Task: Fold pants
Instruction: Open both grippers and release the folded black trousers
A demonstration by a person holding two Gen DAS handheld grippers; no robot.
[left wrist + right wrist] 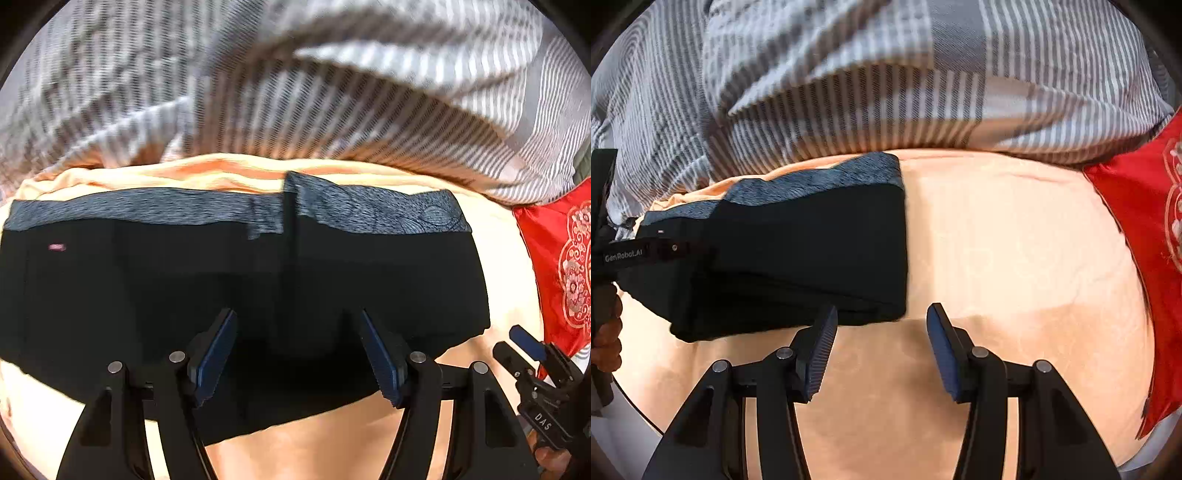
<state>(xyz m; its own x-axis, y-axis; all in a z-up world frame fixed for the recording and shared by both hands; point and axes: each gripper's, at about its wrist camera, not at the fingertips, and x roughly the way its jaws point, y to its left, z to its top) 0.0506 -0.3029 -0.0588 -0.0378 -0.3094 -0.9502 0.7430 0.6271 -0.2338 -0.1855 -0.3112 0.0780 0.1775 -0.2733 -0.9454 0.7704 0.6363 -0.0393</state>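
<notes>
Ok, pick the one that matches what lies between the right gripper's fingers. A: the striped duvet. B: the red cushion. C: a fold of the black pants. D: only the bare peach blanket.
D: in the right wrist view the right gripper stands open over the bare peach blanket, with the folded black pants just off its left finger.

Both fisheye cameras sit just behind their fingers, looking steeply down and close at the bed (332,443). The left view centres on the folded pants (221,295); the right looks just beside them. Both share pants, striped bedding (849,74) and red cushion (1145,221).
</notes>
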